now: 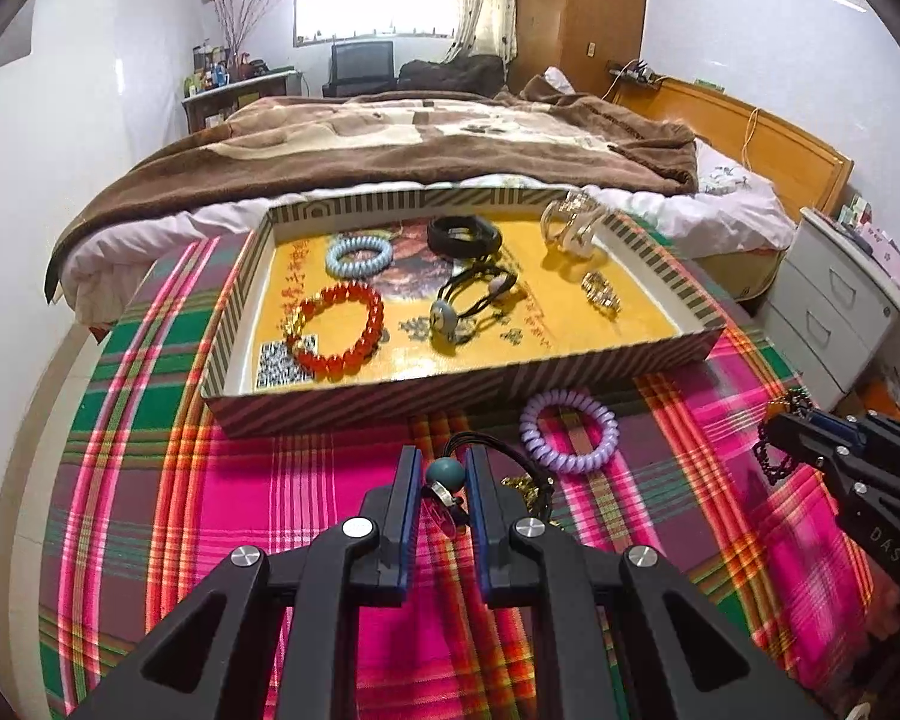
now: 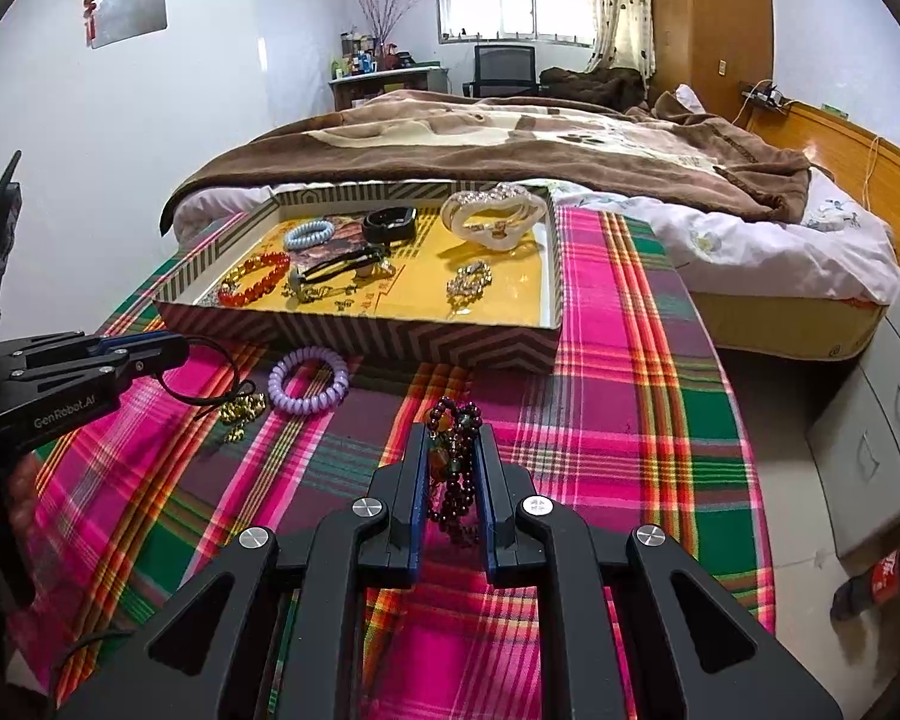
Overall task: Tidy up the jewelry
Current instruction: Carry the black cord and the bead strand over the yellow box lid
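Observation:
My left gripper (image 1: 444, 468) is shut on a black cord hair tie with a teal bead (image 1: 445, 474), held just above the plaid cloth; its cord loops to the right. My right gripper (image 2: 453, 450) is shut on a dark red beaded bracelet (image 2: 453, 483), whose strands hang between the fingers. A striped tray (image 1: 354, 405) with a yellow floor lies beyond, with a red bead bracelet (image 1: 342, 330), a blue coil tie (image 1: 359, 256), a black band (image 1: 463, 235) and other pieces in it. A purple coil tie (image 1: 569, 431) and gold beads (image 2: 241, 409) lie on the cloth before the tray.
The plaid cloth (image 2: 618, 360) covers a round table. A bed with a brown blanket (image 1: 426, 144) stands right behind the tray. White drawers (image 1: 834, 306) stand at the right, and a cola bottle (image 2: 876, 582) lies on the floor.

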`<state>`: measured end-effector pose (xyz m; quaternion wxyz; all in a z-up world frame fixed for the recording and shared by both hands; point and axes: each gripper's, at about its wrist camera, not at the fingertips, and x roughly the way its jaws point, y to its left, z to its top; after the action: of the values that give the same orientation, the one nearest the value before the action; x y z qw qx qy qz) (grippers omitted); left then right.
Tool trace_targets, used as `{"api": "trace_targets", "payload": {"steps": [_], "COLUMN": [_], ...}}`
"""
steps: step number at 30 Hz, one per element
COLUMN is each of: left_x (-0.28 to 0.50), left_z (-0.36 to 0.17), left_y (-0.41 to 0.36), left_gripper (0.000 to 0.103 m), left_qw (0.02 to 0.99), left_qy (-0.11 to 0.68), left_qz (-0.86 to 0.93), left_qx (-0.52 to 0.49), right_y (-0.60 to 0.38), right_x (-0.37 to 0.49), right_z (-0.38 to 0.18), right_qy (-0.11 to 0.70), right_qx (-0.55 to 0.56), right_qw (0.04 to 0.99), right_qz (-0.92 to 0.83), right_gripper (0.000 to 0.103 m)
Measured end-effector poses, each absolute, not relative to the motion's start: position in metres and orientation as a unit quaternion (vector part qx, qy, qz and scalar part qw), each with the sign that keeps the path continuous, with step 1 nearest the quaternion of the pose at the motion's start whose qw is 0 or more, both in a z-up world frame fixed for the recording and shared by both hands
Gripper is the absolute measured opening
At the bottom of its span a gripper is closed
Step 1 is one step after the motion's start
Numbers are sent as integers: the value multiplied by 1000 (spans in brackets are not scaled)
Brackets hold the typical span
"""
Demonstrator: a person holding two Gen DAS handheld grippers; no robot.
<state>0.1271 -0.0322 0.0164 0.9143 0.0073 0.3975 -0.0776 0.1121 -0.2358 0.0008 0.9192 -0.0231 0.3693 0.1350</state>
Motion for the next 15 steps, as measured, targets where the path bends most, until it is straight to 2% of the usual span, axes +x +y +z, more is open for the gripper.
{"api": "trace_targets", "payload": {"steps": [15], "left_x": [131], "left_z": [61], "left_y": [-31], "left_gripper": [15], "left_qw": [930], "left_qy": [354], "left_qz": [-96], "left_qx": [0], "right_y": [-232], "right_x": [119], "right_z": [34], "right_qy": [339], "right_qx": [-27], "right_qw": [932], "right_qz": [123], "right_gripper": [14]}}
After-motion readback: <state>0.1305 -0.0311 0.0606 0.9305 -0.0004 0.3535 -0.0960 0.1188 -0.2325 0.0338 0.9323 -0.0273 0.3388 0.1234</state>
